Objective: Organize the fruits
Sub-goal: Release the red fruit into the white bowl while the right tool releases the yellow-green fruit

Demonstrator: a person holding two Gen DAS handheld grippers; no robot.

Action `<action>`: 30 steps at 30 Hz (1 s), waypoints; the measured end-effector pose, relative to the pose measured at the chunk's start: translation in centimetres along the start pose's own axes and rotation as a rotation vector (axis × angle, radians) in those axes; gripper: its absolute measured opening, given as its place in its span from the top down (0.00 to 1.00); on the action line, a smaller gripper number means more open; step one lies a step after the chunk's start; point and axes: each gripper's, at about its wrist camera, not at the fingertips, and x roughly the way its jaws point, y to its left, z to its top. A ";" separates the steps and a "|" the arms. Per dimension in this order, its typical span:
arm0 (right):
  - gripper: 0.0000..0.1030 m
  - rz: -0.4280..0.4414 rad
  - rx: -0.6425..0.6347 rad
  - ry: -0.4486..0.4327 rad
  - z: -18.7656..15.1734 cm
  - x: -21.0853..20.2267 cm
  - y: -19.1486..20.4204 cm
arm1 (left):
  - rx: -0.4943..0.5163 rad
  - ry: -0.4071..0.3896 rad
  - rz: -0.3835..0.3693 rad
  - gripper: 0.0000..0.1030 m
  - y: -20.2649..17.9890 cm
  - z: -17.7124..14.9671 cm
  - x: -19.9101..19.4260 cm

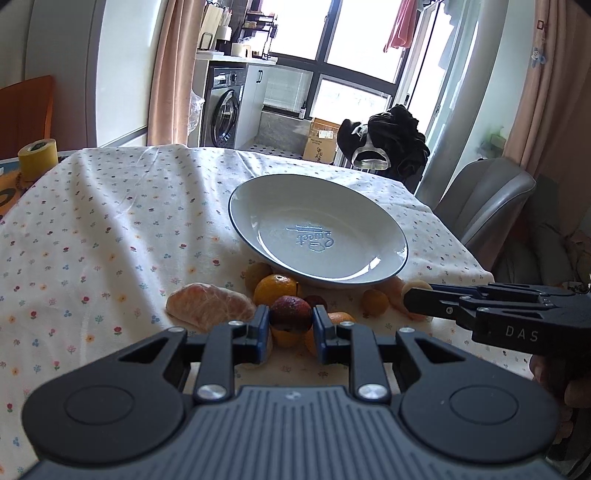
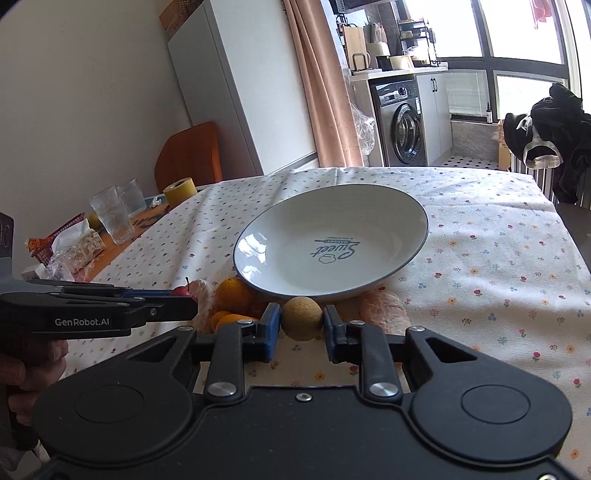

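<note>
Plate (image 1: 384,229) empty, all fruit on surface (image 1: 110,221); left gripper (image 1: 290,319) flanking red fruit (image 1: 290,312), right gripper (image 2: 303,320) flanking yellow fruit (image 2: 302,317), contact unclear.

Bright daylight pours in from the blown-out windows (image 1: 354,33) behind the counter (image 1: 110,229); soft shadow bands cross its cloth, and glare glints on the plate (image 2: 251,247). Both fisheye views bend straight lines and darken at the corners; focus is sharp.
</note>
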 end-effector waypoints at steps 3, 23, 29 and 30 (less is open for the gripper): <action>0.77 0.005 -0.004 -0.007 0.5 0.5 0.0 | 0.012 -0.010 0.006 0.77 -0.1 0.6 0.1; 0.77 -0.003 0.012 -0.027 2.9 3.5 -0.2 | 0.042 0.014 -0.009 0.77 0.1 4.1 4.4; 0.77 -0.028 0.038 -0.013 2.6 4.2 -0.8 | 0.065 0.032 -0.037 0.77 -0.2 4.7 6.2; 0.77 -0.033 0.043 -0.010 2.7 4.3 -0.8 | 0.069 0.033 -0.036 0.77 -0.3 4.8 6.4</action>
